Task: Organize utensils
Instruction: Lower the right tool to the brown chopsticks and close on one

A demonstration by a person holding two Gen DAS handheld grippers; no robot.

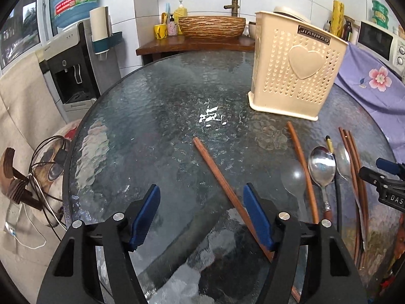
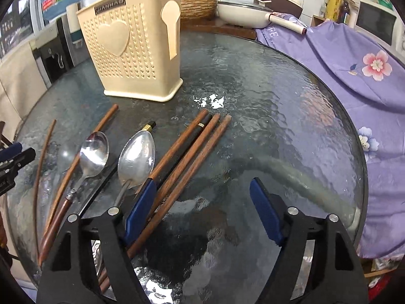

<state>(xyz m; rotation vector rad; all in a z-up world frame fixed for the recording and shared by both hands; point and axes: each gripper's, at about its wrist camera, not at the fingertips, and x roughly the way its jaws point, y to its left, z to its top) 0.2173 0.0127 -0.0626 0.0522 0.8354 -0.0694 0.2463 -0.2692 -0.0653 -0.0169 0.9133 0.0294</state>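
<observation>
A cream utensil holder [image 1: 296, 68] with a heart stands on the round glass table [image 1: 152, 106]; it also shows in the right wrist view [image 2: 134, 48]. A lone brown chopstick [image 1: 217, 174] lies on the glass, its near end beside my left gripper's right finger. My left gripper [image 1: 201, 200] is open and empty. Two metal spoons [image 2: 94, 154] [image 2: 136, 158], a clear plastic spoon [image 1: 293, 177] and several brown and black chopsticks [image 2: 187, 149] lie in a row. My right gripper [image 2: 202, 197] is open and empty, its left finger over the chopsticks.
A purple flowered cloth [image 2: 354, 68] drapes the table's right side. A water dispenser [image 1: 71, 63] stands left of the table. A wooden shelf [image 1: 195, 43] with a woven basin is behind it. Cables [image 1: 45, 157] hang off the left edge.
</observation>
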